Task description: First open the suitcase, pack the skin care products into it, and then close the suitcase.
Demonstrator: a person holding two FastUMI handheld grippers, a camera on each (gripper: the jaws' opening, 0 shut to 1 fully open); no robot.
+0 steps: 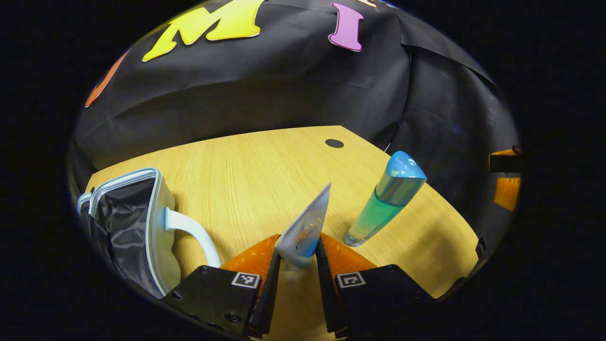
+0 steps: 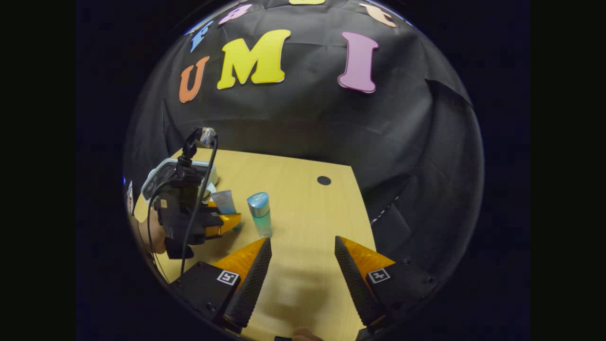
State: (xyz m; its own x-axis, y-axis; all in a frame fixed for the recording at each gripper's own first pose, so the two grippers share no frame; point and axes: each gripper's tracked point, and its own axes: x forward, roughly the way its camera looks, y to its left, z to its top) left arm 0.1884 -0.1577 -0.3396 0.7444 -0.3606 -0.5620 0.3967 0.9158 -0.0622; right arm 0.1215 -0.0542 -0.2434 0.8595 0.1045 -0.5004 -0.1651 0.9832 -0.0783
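Here my left gripper (image 1: 297, 255) pinches the white tube (image 1: 307, 227) between both fingers, tube upright above the wooden table (image 1: 265, 166). Just right of it stands the blue-capped bottle (image 1: 386, 201); the suitcase (image 1: 135, 222) lies open at the left. My right gripper (image 2: 303, 265) hangs wide apart, holding nothing.

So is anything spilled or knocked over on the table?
No, nothing stands out. The blue-capped bottle stands upright on the table, the left gripper holds the tube cap down, and the suitcase lies open. No spill shows.
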